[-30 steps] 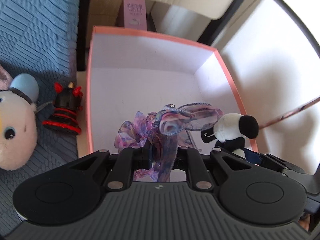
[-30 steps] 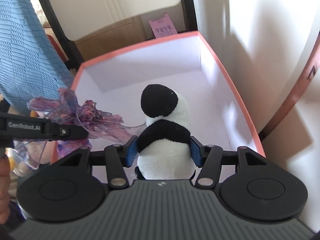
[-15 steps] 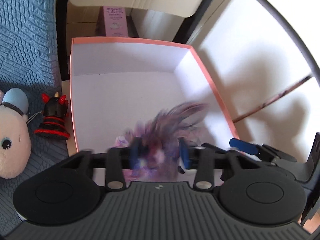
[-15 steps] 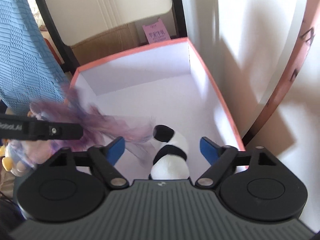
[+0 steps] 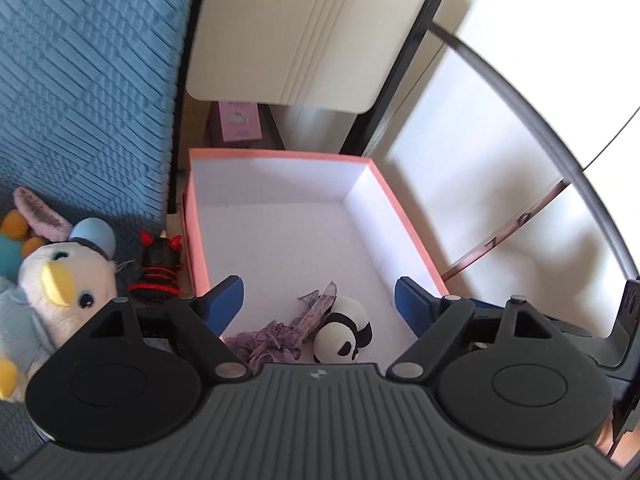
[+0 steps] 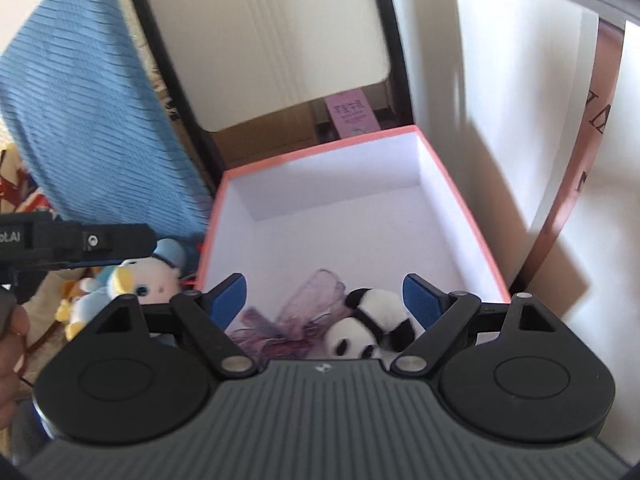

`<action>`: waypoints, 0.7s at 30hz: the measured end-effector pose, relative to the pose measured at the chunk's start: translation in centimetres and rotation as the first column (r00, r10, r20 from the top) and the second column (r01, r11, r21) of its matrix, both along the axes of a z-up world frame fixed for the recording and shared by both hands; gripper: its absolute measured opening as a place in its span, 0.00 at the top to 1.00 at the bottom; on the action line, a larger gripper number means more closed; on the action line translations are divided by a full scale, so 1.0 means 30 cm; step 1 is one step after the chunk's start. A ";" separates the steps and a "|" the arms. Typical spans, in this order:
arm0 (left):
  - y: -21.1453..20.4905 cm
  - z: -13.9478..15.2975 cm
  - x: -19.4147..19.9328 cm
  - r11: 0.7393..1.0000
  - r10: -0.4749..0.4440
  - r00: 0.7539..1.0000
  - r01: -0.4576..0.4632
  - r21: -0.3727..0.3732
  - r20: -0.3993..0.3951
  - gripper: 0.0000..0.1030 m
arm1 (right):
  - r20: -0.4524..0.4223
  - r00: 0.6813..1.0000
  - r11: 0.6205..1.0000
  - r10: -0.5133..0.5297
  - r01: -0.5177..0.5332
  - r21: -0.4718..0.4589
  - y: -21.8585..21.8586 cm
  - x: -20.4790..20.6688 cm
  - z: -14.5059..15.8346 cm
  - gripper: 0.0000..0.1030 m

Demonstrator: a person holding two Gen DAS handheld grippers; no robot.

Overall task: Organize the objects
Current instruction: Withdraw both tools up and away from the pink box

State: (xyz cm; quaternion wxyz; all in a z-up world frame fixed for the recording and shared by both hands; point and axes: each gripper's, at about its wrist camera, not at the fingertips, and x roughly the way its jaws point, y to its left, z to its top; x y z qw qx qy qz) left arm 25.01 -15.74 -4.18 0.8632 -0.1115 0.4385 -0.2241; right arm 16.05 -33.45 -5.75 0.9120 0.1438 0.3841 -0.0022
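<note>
A pink-rimmed box with a white inside (image 5: 199,240) (image 6: 460,184) stands in front of both grippers. A small panda plush (image 5: 343,334) (image 6: 370,326) and a purple ribbon bow (image 5: 276,334) (image 6: 288,320) lie side by side on the box floor at its near end. My left gripper (image 5: 319,300) is open and empty above the near end of the box. My right gripper (image 6: 325,298) is open and empty above the same spot. The left gripper's fingers (image 6: 116,240) show at the left in the right wrist view.
Left of the box, on blue bedding (image 5: 80,100), lie a white duck plush (image 5: 64,280) (image 6: 136,280) and a black-and-red devil figure (image 5: 158,268). A chair back (image 5: 304,28) and a pink carton (image 5: 239,122) stand behind the box. A white wall is to the right.
The left gripper opened and dropped the bow into the box. The right gripper opened and dropped the panda beside it. Both grippers rose and pulled back.
</note>
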 end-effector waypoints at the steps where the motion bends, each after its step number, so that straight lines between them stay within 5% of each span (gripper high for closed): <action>1: 0.015 0.010 -0.020 1.000 0.008 1.000 -0.008 -0.003 0.011 0.16 | 0.006 1.000 1.000 0.010 -0.010 -0.002 0.015 -0.011 0.008 0.15; 21: 0.257 0.089 -0.338 0.995 0.082 0.987 -0.074 -0.062 0.141 0.14 | 0.077 0.991 0.994 0.109 -0.110 0.002 0.279 -0.210 0.117 0.15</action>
